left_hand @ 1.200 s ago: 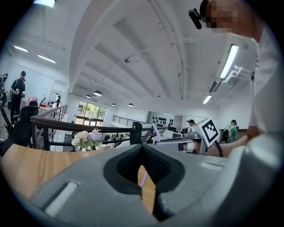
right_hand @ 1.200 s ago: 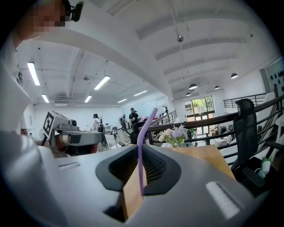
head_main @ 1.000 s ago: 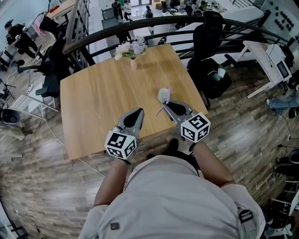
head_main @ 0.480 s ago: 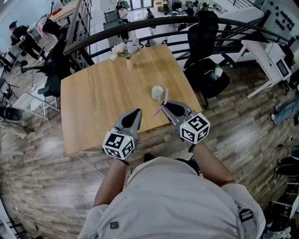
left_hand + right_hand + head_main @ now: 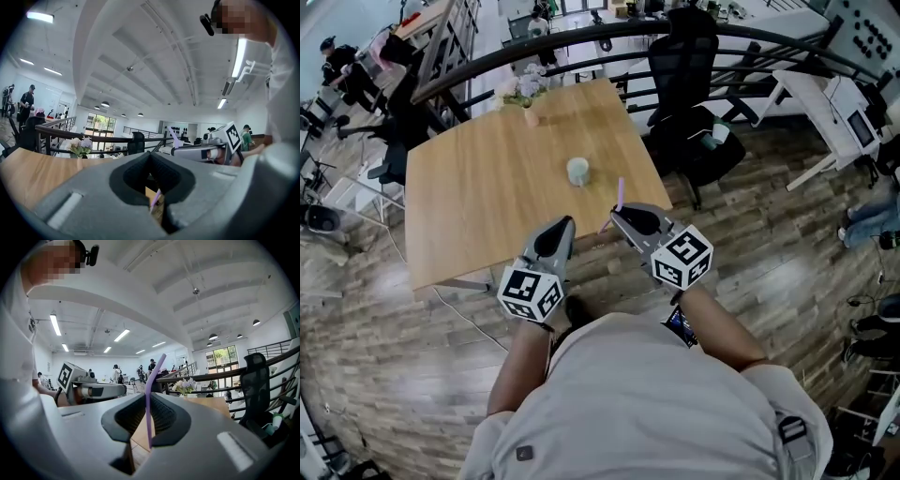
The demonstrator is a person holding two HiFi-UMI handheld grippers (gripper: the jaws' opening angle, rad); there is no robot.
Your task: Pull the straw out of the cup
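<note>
In the head view my right gripper [image 5: 620, 217] is shut on a thin purple straw [image 5: 618, 199], which stands clear of the pale cup [image 5: 577, 171]. The cup sits alone on the wooden table [image 5: 478, 197], beyond both grippers. In the right gripper view the straw [image 5: 149, 399] rises nearly upright from between the pads of my right gripper [image 5: 148, 437]. My left gripper [image 5: 562, 228] hangs beside it over the table's near edge, jaws together and empty. In the left gripper view my left gripper [image 5: 157, 206] is shut, and the straw [image 5: 172, 136] shows on the other gripper.
A small vase of flowers [image 5: 525, 94] stands at the table's far edge. A black office chair [image 5: 680, 84] is at the table's right, with a dark railing [image 5: 581, 37] behind. Wooden floor lies under me, and people [image 5: 342, 70] sit at the far left.
Both grippers have drawn back from the table toward me, the right one keeping the straw. The cup has stayed on the table and now lies farther from the jaws.
</note>
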